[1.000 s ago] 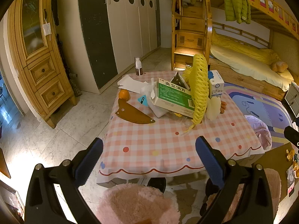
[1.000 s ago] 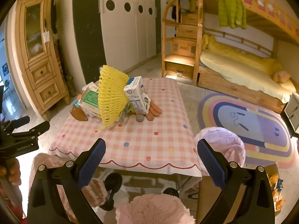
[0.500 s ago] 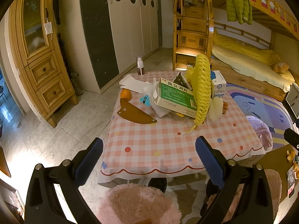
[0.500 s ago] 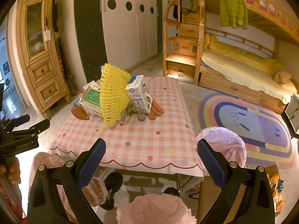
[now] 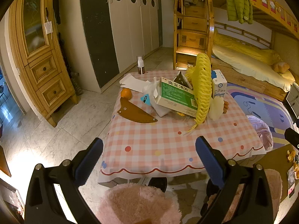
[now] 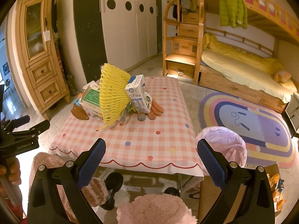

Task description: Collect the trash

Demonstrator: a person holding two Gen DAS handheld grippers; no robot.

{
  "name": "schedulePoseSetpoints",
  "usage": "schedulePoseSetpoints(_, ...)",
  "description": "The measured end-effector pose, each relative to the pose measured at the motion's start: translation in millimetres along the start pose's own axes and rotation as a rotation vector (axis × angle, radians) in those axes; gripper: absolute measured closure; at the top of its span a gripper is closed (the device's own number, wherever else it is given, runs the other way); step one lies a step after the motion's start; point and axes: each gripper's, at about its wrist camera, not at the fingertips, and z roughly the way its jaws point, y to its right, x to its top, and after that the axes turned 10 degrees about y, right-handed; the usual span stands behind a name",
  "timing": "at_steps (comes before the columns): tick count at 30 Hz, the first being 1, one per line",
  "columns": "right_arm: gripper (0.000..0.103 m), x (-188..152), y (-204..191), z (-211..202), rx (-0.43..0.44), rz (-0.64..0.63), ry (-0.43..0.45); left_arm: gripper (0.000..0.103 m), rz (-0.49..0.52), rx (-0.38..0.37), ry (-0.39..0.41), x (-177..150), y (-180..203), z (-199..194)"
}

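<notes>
Both claws, left claw (image 5: pixel 149 149) and right claw (image 6: pixel 151 149), hang spread and empty short of the surface (image 6: pixel 149 140). The trash, yellow foam net (image 6: pixel 112 100), milk carton (image 6: pixel 139 95) and green box (image 5: pixel 177 97), sits heaped at twelve o'clock, probably gathered for bagging; lilac bag (image 6: pixel 222 143) waits at three o'clock.

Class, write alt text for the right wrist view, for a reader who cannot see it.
The open right gripper hovers short of a pink checked table piled with trash: a yellow foam net leaning against a milk carton and a green medicine box. A lilac-lined bin stands right of the table, with a bunk bed behind.
</notes>
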Motion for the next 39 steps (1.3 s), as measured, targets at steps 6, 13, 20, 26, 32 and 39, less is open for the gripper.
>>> schedulePoseSetpoints(6,0.006,0.0,0.0,-0.2,-0.001,0.001,0.0,0.007,0.0,0.0,-0.001,-0.3,-0.7,0.7)
schedulePoseSetpoints(13,0.006,0.0,0.2,-0.1,0.0,0.002,0.0,0.007,0.0,0.001,0.0,-0.5,-0.2,0.6)
schedulePoseSetpoints(20,0.006,0.3,0.4,-0.4,-0.001,0.003,0.001,0.007,0.001,0.0,0.0,-0.6,0.0,0.5)
schedulePoseSetpoints(26,0.006,0.1,0.8,-0.3,-0.001,0.002,0.0,0.007,0.001,0.001,-0.002,-0.4,0.2,0.7)
schedulePoseSetpoints(32,0.006,1.2,0.6,0.7,0.0,0.001,0.001,0.007,0.0,0.0,-0.001,-1.3,-0.7,0.8)
schedulePoseSetpoints(39,0.006,1.7,0.7,1.2,0.0,0.002,-0.003,0.007,-0.001,0.001,-0.009,-4.6,-1.9,2.5)
